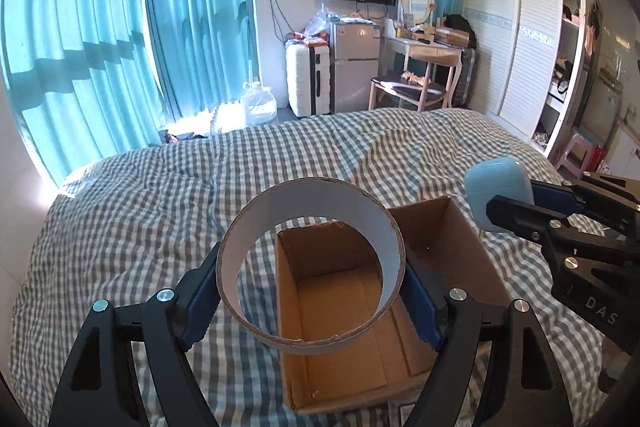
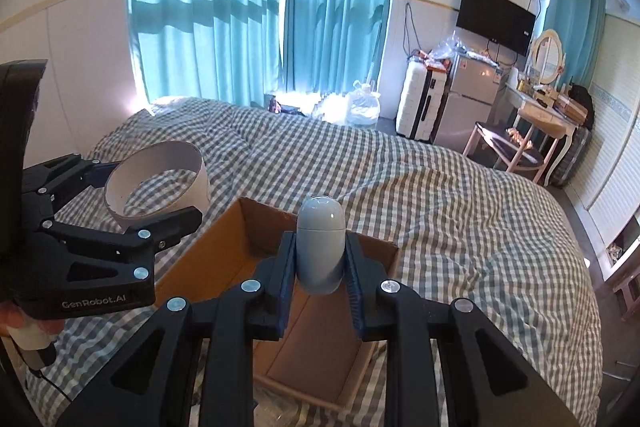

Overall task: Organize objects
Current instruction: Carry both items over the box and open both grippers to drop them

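My left gripper (image 1: 312, 303) is shut on a wide cardboard ring (image 1: 256, 227), white inside, held above the left end of an open brown cardboard box (image 1: 336, 315) on the checked bed. The ring also shows in the right wrist view (image 2: 200, 175), held by the left gripper (image 2: 148, 195). My right gripper (image 2: 320, 283) is shut on a pale blue oval case (image 2: 320, 247), held upright over the box (image 2: 256, 239). In the left wrist view the case (image 1: 496, 187) and right gripper (image 1: 516, 199) hang above the box's right side. The box looks empty.
The bed (image 1: 200, 187) has a grey-white checked cover. Teal curtains (image 1: 100, 27) hang behind it. A white suitcase (image 1: 306, 79), small fridge (image 1: 356, 63), dressing table with chair (image 1: 416, 75) and wardrobe (image 1: 520, 35) stand beyond the bed's far side.
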